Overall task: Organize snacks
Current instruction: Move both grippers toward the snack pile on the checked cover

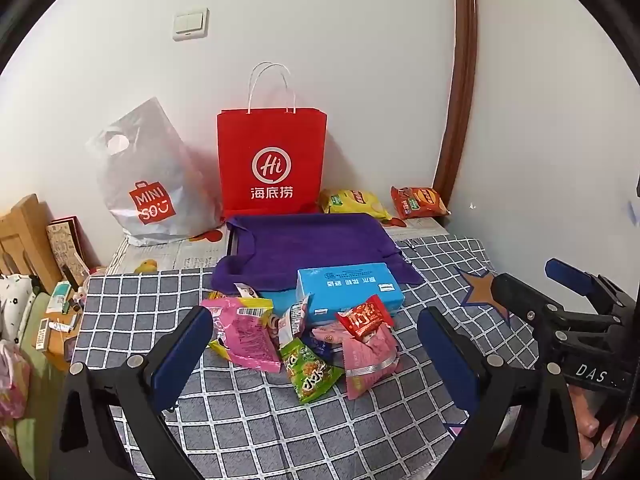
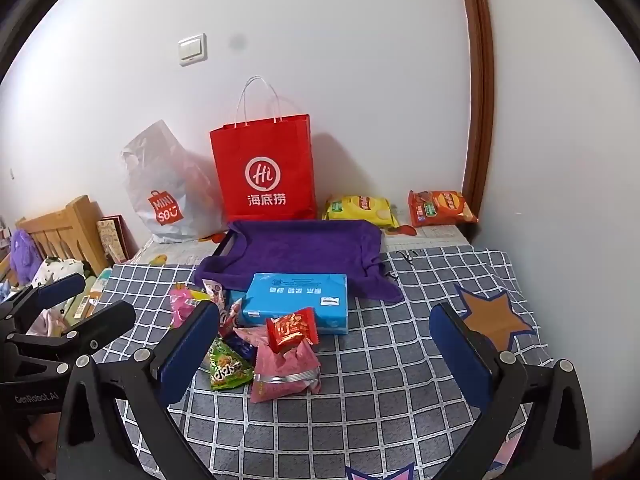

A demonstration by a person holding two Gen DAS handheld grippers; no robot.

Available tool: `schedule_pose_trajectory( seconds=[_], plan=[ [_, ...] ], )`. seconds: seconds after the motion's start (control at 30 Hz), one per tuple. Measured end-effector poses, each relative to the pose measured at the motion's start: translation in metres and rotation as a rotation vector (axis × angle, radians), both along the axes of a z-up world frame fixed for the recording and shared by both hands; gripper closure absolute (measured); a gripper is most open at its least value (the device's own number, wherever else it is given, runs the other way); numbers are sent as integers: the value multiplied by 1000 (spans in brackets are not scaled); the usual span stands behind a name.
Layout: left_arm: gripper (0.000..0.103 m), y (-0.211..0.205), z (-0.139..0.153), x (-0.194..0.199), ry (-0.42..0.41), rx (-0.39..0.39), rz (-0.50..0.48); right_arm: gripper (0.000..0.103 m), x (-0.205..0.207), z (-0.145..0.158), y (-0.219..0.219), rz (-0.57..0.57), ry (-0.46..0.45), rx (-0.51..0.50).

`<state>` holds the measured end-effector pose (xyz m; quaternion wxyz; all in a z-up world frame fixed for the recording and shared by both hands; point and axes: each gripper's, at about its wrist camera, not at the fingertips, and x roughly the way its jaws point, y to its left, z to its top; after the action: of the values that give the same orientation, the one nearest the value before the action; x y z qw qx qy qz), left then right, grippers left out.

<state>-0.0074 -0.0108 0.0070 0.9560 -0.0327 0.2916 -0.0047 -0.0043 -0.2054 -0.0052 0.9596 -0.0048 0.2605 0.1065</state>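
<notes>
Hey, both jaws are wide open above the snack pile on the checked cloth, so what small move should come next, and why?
Probably lower the left gripper onto the pink snack packet at the pile's left edge. Both grippers are open and hold nothing, and that packet lies nearest the left one, beside the green packet. The right gripper can wait.
</notes>
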Motion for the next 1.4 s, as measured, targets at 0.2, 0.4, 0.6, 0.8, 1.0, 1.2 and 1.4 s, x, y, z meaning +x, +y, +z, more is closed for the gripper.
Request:
schedule_pose_trajectory(
  seconds=[0.2, 0.4, 0.6, 0.8, 1.0, 1.2, 1.4],
  plan=[
    [1, 2, -2, 0, 2, -3, 3, 0, 0, 0, 0, 3, 0, 1],
    [1, 2, -2, 0, 1, -3, 3, 0, 2, 5, -2, 6, 0, 3],
    [1, 3, -3, -1, 0, -4, 4, 0, 0, 2, -1, 7, 1, 0],
    [1, 4, -3, -2, -1, -5, 5, 0, 0, 1, 1, 6, 3, 2],
    [1, 4, -3, -2, 0, -7, 5, 0, -4, 2, 1, 8, 0, 7],
    [1, 4, -3, -2, -2, -7, 5, 0, -4, 2, 1, 8, -1, -3],
    [1, 4, -3, -3, -2, -7, 6, 0, -5, 4, 4, 11, -1, -10]
  ],
)
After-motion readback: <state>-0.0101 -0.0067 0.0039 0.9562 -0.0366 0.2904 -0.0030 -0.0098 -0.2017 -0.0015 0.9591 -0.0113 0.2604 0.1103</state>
